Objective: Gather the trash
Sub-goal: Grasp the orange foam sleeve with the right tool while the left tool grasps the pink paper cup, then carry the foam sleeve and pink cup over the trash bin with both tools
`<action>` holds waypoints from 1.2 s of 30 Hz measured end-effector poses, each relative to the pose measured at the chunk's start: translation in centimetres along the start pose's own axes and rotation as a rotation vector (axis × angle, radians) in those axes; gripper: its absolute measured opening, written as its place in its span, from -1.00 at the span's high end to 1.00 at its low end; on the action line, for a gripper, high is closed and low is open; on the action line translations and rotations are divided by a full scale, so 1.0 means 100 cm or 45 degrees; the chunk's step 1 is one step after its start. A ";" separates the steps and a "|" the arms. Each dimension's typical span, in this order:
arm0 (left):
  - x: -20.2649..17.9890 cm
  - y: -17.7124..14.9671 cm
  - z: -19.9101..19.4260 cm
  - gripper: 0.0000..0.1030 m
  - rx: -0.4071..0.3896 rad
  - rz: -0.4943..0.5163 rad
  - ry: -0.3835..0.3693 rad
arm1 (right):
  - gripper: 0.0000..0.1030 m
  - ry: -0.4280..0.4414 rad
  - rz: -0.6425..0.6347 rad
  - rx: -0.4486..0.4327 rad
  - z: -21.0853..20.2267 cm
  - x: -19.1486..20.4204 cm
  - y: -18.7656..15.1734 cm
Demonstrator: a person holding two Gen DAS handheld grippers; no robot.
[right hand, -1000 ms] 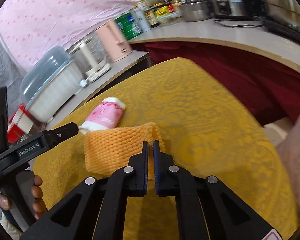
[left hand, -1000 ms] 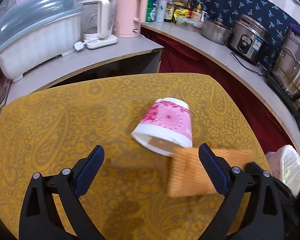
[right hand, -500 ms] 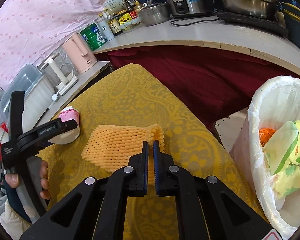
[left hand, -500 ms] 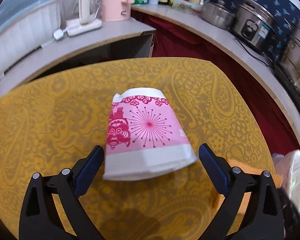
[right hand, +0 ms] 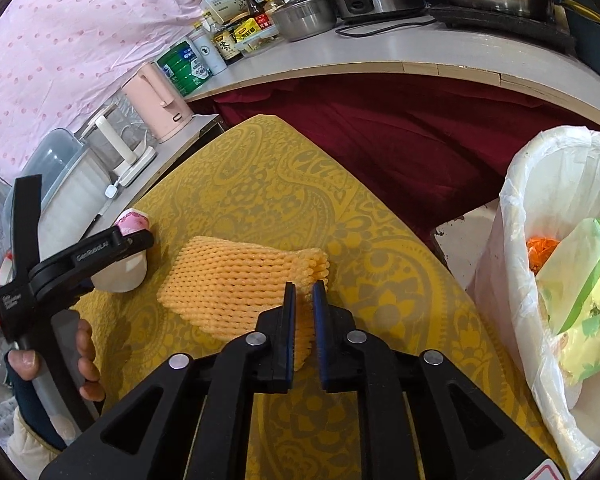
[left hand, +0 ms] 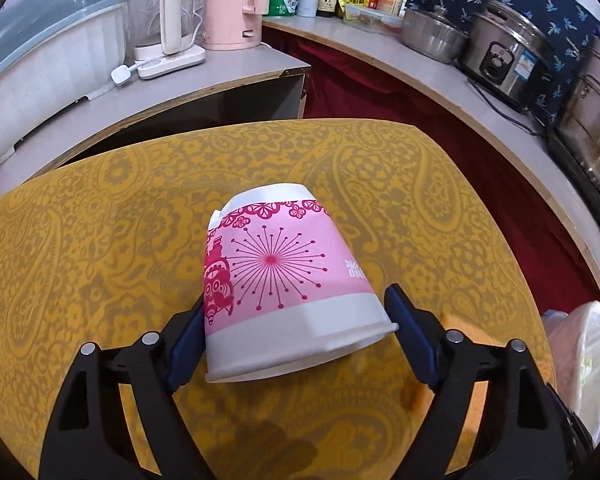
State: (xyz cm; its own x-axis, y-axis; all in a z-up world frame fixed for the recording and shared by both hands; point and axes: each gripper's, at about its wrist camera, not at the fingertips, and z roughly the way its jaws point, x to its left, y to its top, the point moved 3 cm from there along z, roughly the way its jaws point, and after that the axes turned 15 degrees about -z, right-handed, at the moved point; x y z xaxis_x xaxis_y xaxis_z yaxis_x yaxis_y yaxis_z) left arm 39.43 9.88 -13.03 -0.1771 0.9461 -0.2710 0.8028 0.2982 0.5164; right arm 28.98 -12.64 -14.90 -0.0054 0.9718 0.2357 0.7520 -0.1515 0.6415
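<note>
A pink paper cup (left hand: pixel 284 280) lies on its side on the yellow patterned table (left hand: pixel 100 260), rim towards me. My left gripper (left hand: pixel 296 300) straddles it with the jaws closing, and both blue pads (left hand: pixel 188 336) touch the cup's sides near the rim. In the right wrist view an orange foam net (right hand: pixel 236 276) lies flat near the table's right edge. My right gripper (right hand: pixel 304 286) is over its near corner, its jaws opening a narrow gap in which foam shows. That view also has the cup (right hand: pixel 120 276) under one of the left gripper's fingers (right hand: pixel 100 248).
A bin with a white liner (right hand: pixel 540 184) stands beside the table's right edge and holds wrappers and orange scraps. Counters behind carry a pink kettle (left hand: pixel 232 4), a glass kettle (left hand: pixel 164 16), bottles, steel pots and a rice cooker (left hand: pixel 504 52). A hand (right hand: pixel 84 344) holds the left gripper.
The left gripper came down onto the cup and its jaws narrowed until the pads met it. The right gripper dragged the foam net towards the bin side, then its shut jaws parted slightly.
</note>
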 end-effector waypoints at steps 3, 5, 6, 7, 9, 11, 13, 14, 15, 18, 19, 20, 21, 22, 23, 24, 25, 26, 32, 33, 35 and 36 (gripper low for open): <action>0.004 -0.010 -0.014 -0.54 -0.002 -0.001 -0.012 | 0.03 0.010 0.011 -0.006 -0.004 0.003 -0.003; 0.006 -0.020 -0.026 -0.54 -0.002 -0.003 -0.025 | -0.12 0.016 0.023 -0.016 -0.005 0.005 -0.003; 0.007 -0.023 -0.030 -0.54 0.001 -0.005 -0.033 | -0.13 0.022 0.025 -0.016 -0.003 0.006 -0.003; 0.008 -0.027 -0.033 -0.54 0.001 -0.006 -0.036 | -0.13 0.028 0.021 -0.008 0.000 0.007 -0.002; 0.007 -0.036 -0.042 -0.54 0.001 0.006 -0.035 | -0.12 0.021 -0.004 -0.002 0.007 0.011 0.000; 0.006 -0.044 -0.048 -0.54 0.004 0.017 -0.030 | 0.34 -0.019 -0.052 0.002 0.010 0.015 0.000; 0.008 -0.049 -0.052 -0.54 0.012 0.014 -0.035 | 0.62 -0.020 -0.078 0.037 0.012 0.019 0.000; 0.008 -0.053 -0.057 -0.54 0.016 0.011 -0.039 | 0.73 -0.017 -0.071 0.033 0.010 0.019 -0.001; 0.007 -0.055 -0.059 -0.54 0.016 0.013 -0.041 | 0.75 -0.012 -0.072 0.028 0.005 0.021 -0.002; 0.004 -0.064 -0.073 -0.54 0.008 0.026 -0.047 | 0.80 -0.012 -0.076 0.002 -0.010 0.022 -0.004; 0.002 -0.067 -0.077 -0.54 0.005 0.029 -0.049 | 0.81 -0.011 -0.074 -0.009 -0.017 0.022 -0.004; 0.000 -0.069 -0.083 -0.54 0.003 0.033 -0.057 | 0.81 -0.014 -0.071 -0.022 -0.025 0.021 -0.004; -0.002 -0.071 -0.089 -0.54 0.000 0.036 -0.063 | 0.81 -0.016 -0.066 -0.033 -0.031 0.020 -0.004; -0.004 -0.074 -0.095 -0.54 -0.005 0.039 -0.069 | 0.81 -0.016 -0.058 -0.051 -0.041 0.019 -0.003; -0.008 -0.077 -0.102 -0.54 -0.009 0.044 -0.081 | 0.82 -0.017 -0.054 -0.068 -0.051 0.018 -0.003; -0.011 -0.080 -0.109 -0.54 -0.015 0.050 -0.089 | 0.82 -0.023 -0.051 -0.085 -0.060 0.016 -0.003; -0.015 -0.083 -0.116 -0.54 -0.023 0.060 -0.097 | 0.82 -0.028 -0.050 -0.096 -0.067 0.015 -0.004; -0.018 -0.086 -0.122 -0.54 -0.028 0.068 -0.104 | 0.82 -0.033 -0.050 -0.114 -0.077 0.014 -0.003; -0.046 -0.107 -0.159 -0.54 -0.057 0.118 -0.164 | 0.82 -0.068 -0.025 -0.207 -0.133 -0.003 -0.005; -0.051 -0.110 -0.163 -0.54 -0.059 0.125 -0.171 | 0.82 -0.075 -0.020 -0.221 -0.141 -0.006 -0.006; -0.062 -0.118 -0.174 -0.54 -0.066 0.148 -0.191 | 0.82 -0.087 -0.010 -0.246 -0.157 -0.014 -0.008; -0.070 -0.122 -0.180 -0.54 -0.070 0.162 -0.202 | 0.82 -0.095 -0.002 -0.261 -0.167 -0.019 -0.009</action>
State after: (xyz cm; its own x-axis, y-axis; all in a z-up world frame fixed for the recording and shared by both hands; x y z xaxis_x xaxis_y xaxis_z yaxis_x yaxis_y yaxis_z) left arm 20.62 1.87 -2.87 0.0194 0.9462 -0.3231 0.7798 0.1880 0.5971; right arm 17.30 -17.41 -3.73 0.0480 0.9816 0.1847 0.6020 -0.1759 0.7789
